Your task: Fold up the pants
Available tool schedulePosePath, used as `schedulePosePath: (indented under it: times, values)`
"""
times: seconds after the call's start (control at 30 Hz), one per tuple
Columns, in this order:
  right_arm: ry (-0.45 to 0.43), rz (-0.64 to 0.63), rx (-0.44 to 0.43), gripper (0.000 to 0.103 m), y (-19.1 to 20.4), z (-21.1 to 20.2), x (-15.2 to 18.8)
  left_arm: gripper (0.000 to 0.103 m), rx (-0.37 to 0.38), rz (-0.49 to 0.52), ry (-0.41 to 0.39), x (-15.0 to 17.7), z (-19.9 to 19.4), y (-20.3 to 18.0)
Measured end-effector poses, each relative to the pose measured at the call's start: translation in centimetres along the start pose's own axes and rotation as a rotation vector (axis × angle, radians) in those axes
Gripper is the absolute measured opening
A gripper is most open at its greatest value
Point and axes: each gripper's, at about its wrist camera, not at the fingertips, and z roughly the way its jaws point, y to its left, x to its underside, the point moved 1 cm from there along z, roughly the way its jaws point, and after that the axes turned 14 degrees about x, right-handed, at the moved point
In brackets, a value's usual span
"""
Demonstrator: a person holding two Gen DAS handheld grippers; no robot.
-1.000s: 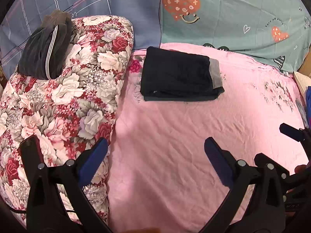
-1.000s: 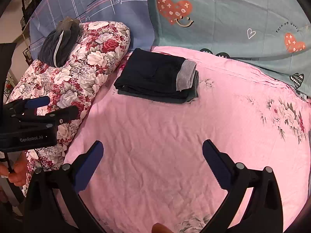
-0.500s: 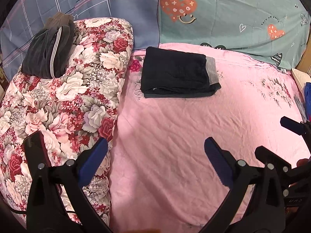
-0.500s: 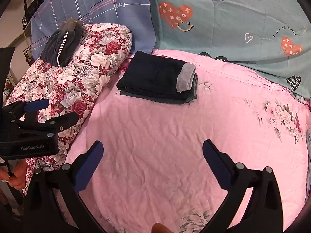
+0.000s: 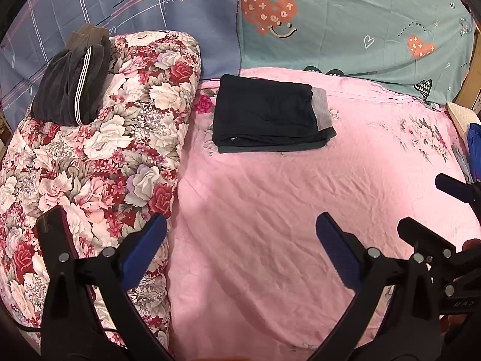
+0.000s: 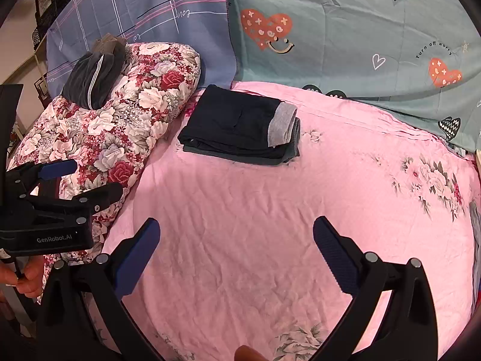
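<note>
Folded black pants (image 5: 267,114) with a grey band at the right end lie on the pink bed sheet (image 5: 270,210), near the back; they also show in the right wrist view (image 6: 237,126). My left gripper (image 5: 240,252) is open and empty, well in front of them. My right gripper (image 6: 237,252) is open and empty, also well short of them. The left gripper shows at the left edge of the right wrist view (image 6: 60,180). The right gripper shows at the right edge of the left wrist view (image 5: 451,210).
A rolled floral quilt (image 5: 90,156) lies along the left, with dark striped garments (image 5: 72,90) on top. Blue plaid (image 5: 135,9) and teal heart-print (image 5: 360,24) bedding stand behind. A blue item (image 5: 475,141) lies at the far right.
Both grippers have drawn back and risen slightly, so the folded pants look a little farther away. The jaws stay open. The pants have not moved.
</note>
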Motion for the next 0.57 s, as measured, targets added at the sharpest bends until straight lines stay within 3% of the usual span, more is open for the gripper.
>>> schedulePosePath:
  times: [0.57]
  values:
    - [0.004, -0.002, -0.008, 0.102, -0.03, 0.12, -0.03, 0.101, -0.006, -0.005, -0.006, -0.22, 0.01, 0.03]
